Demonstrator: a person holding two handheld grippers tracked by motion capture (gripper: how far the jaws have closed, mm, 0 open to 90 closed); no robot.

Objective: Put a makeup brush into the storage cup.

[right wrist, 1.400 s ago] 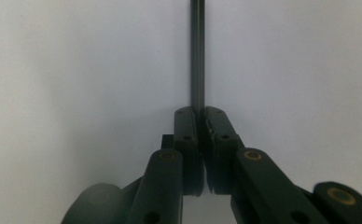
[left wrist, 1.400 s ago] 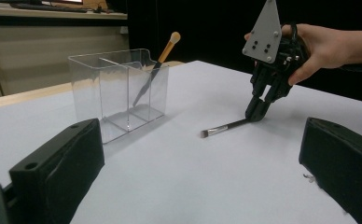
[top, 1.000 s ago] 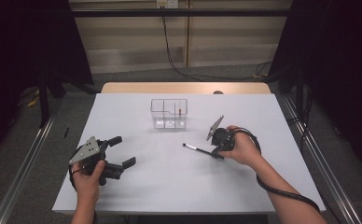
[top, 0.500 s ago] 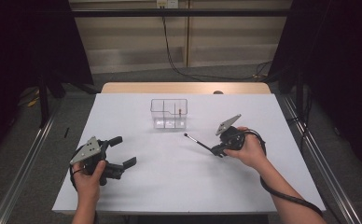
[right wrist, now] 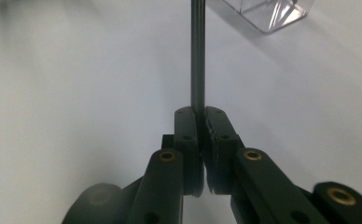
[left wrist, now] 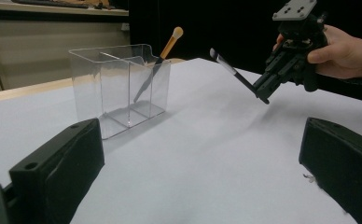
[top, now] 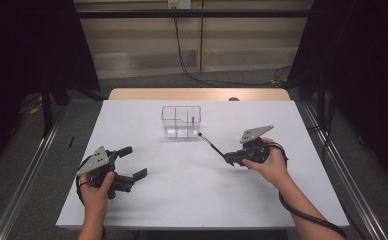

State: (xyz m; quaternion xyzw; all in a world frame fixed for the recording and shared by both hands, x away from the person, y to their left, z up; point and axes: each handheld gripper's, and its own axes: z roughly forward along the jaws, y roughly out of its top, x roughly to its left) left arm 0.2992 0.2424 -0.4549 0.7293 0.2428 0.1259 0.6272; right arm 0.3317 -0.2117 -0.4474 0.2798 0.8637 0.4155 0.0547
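A clear plastic organizer [top: 181, 120] with compartments stands on the white table [top: 192, 195] at the back middle. One orange-handled brush [left wrist: 167, 49] leans inside it. My right gripper [top: 228, 158] is shut on a thin black brush [top: 211, 144], held off the table, its pale tip pointing up toward the organizer's right corner. In the right gripper view the black handle [right wrist: 197, 56] runs straight up from the closed jaws toward the organizer [right wrist: 268, 11]. My left gripper [top: 132, 162] rests open at the front left, nothing between its fingers [left wrist: 62, 163].
A wooden strip [top: 197, 94] runs along the table's far edge. Metal rails [top: 22, 185] flank both sides of the table. Cables trail from each gripper toward the person.
My right gripper has carried the black brush up and to the right, toward the organizer, with the brush tip now near its right corner. The left gripper has stayed put.
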